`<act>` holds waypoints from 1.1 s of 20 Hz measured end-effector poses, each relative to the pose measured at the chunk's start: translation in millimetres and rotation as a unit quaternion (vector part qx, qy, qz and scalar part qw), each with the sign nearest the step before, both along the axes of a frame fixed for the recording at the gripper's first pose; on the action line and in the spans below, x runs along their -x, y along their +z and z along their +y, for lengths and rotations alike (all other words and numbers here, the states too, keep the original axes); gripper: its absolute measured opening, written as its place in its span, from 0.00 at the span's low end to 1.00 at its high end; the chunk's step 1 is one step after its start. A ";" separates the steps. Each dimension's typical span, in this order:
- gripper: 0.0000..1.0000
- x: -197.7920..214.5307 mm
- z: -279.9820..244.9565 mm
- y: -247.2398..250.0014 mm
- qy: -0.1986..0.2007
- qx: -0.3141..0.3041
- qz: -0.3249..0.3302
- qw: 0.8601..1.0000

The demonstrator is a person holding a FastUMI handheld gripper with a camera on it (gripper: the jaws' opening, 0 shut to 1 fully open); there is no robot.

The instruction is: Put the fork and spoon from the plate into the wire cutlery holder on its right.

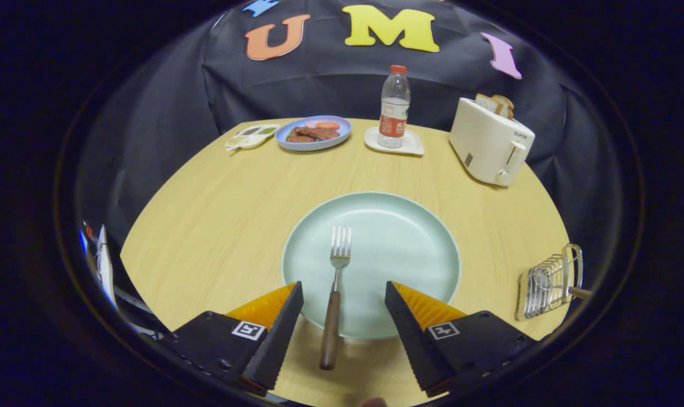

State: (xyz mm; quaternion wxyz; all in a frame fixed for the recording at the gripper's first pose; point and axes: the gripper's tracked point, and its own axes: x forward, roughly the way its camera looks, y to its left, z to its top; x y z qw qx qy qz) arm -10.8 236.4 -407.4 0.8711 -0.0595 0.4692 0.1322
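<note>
Gripper view: I see my gripper (344,294) spread wide, its two fingers apart and holding nothing, with the fork (334,294) lying between them. The fork's tines point away from me and rest on the plate (410,249); its dark wooden handle runs back over the plate's near rim onto the table (217,215), ending between the finger bases. Neither finger touches the fork as far as I can tell. The plate is pale green and sits just ahead of the fingers, which overlap its near edge on both sides.

The wire cutlery holder (548,281) stands to the right of the plate, near the table's edge and well apart from the right finger. Something round and metallic, possibly the spoon's bowl, shows inside it behind the wires, and a wooden handle sticks out on its far right side; I cannot say for sure that this is the spoon.

Beyond the plate, at the far side of the table, I see a white toaster (490,148) with bread in its slots, a water bottle (394,107) on a small white tray (411,144), a blue dish of food (314,133), and a small sauce tray (252,136) beside it.
</note>
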 end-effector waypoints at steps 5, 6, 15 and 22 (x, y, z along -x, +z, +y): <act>0.63 2.4 1.9 -13.6 0.007 0.009 0.023 1.000; 0.58 2.3 2.9 -14.2 0.008 0.008 0.027 1.000; 0.01 4.4 -3.9 -16.7 0.004 0.023 0.067 0.998; 0.01 6.9 -27.8 24.0 0.001 0.027 0.093 0.995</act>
